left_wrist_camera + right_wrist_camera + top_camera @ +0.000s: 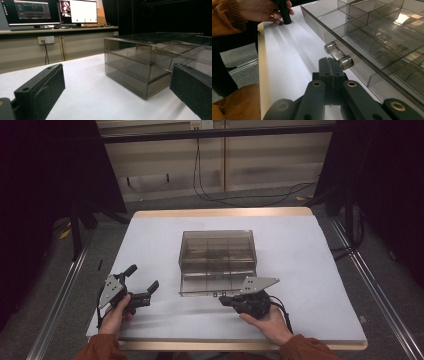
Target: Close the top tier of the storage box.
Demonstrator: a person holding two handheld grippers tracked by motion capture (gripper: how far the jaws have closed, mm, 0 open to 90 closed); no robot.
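A smoky clear drawer box point(218, 249) stands at the middle of the white table point(310, 270). Its bottom drawer point(216, 283) is slid out toward the person, and its divided compartments point(382, 37) look empty. My right gripper point(223, 299) is shut with nothing between its jaws. Its tip point(329, 64) sits right beside the drawer's clear bar handle point(338, 54); I cannot tell whether they touch. My left gripper point(142, 278) rests at the table's front left, open, with the pads point(41, 91) far apart and the box point(147, 62) ahead of them.
The table's wooden front edge point(262, 75) runs close to both hands. The person's other hand point(260, 8) rests on the table at the far side in the right gripper view. Monitors point(50, 11) stand on a desk behind. Cables point(210, 190) lie on the floor beyond the table.
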